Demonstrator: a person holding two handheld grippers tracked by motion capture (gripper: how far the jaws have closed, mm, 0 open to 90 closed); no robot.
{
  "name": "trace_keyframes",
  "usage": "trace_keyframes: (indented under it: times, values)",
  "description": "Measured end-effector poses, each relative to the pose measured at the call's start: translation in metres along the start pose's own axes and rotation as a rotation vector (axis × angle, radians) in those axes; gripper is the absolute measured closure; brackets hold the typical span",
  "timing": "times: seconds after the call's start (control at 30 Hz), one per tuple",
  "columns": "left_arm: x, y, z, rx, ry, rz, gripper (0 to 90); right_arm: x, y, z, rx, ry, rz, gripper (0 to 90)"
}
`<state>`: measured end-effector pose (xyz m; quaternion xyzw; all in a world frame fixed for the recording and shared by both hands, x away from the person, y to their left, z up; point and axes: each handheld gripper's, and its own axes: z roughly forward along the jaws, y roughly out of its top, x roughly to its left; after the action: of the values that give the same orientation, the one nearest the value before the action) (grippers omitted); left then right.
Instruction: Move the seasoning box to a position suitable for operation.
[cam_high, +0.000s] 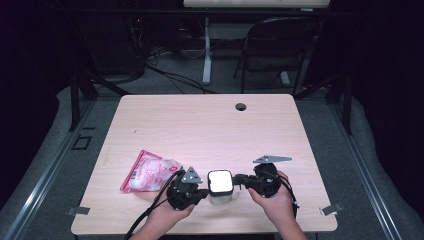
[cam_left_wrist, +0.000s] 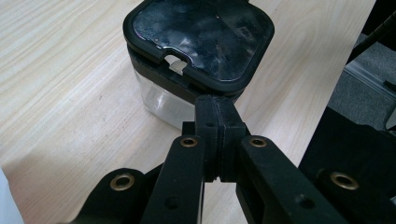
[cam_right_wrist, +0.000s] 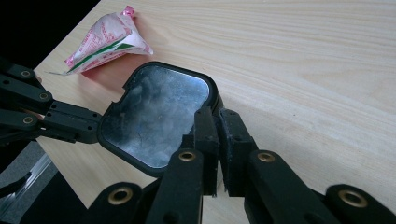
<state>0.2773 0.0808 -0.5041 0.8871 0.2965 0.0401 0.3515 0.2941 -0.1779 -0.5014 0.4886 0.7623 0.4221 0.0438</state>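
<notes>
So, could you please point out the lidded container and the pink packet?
lidded container (cam_high: 220, 182): high view, middle of its lid.
pink packet (cam_high: 148, 172): high view, middle of its printed face.

One wooden table (cam_high: 200, 125) holds one clear container with a black lid (cam_high: 220, 186) and one pink-and-white packet (cam_high: 147, 172); two hand-held grippers, left gripper (cam_high: 202, 191) and right gripper (cam_high: 239, 179); one folding chair (cam_high: 275, 45) behind.

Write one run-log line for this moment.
left gripper: shut at lid | right gripper: shut at lid | clear square black-lidded container: upright | pink-white packet: left
</notes>
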Motion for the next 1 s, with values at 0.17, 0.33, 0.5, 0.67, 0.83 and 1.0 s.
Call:
trace_keyframes:
  times: [0.17, 0.33, 0.5, 0.67, 0.83, 1.0]
  values:
    - [-0.002, 0.004, -0.001, -0.006, -0.002, 0.006, 89.6, -0.001, 0.0, 0.0, 0.004, 0.0, -0.003, 86.8]
    - [-0.003, 0.007, -0.001, -0.007, 0.003, 0.012, 89.6, -0.001, 0.0, 0.0, 0.001, 0.007, 0.005, 86.7]
    - [-0.003, 0.009, -0.002, -0.006, 0.005, 0.014, 89.5, 0.001, 0.0, -0.001, 0.002, 0.003, -0.004, 80.1]
    - [-0.003, 0.01, -0.003, -0.008, 0.003, 0.01, 89.3, 0.006, 0.0, -0.003, 0.008, -0.001, -0.028, 71.5]
    - [-0.003, 0.013, -0.005, -0.014, -0.001, 0.013, 89.0, 0.014, -0.002, -0.008, -0.002, -0.001, -0.073, 63.1]
    - [-0.004, 0.019, -0.006, -0.025, -0.007, 0.023, 87.8, 0.024, -0.007, -0.016, 0.004, -0.007, -0.1, 59.3]
